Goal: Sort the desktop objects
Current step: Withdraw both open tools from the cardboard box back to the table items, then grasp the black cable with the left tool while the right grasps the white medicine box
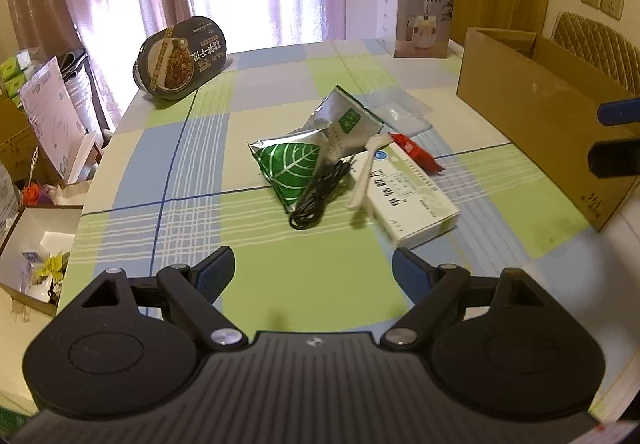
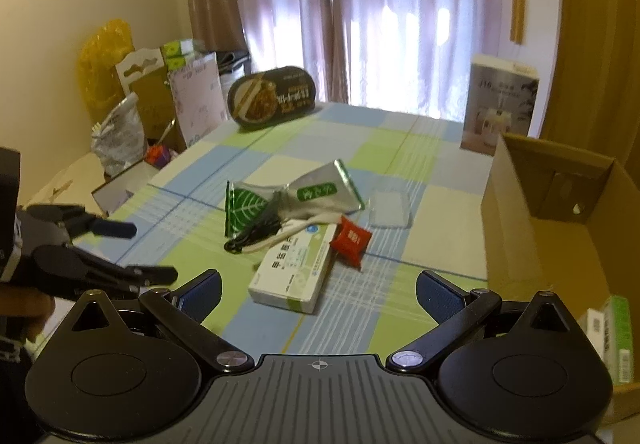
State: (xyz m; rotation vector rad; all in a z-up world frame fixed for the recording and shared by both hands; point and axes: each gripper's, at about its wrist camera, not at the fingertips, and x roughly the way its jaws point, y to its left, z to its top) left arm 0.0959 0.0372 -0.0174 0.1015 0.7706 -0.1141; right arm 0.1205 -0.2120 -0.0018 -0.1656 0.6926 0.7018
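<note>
Grippers: I hold left gripper [image 1: 313, 270] and right gripper [image 2: 319, 292] wide apart, empty, ready to pick
Clutter: medicine box [image 1: 408, 196], foil packets [image 1: 294, 168], cable [image 1: 320, 192] piled mid-table
Destination: cardboard box [image 2: 560, 212] at my right, within reach for drop-offs

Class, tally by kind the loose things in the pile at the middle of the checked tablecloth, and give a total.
Foil packets: 2 (silver packet with green leaf, silver packet with green label)
Small red sachet: 1
White and green flat carton: 1
White plastic spoon: 1
Coiled black cable: 1
Total: 6
</note>
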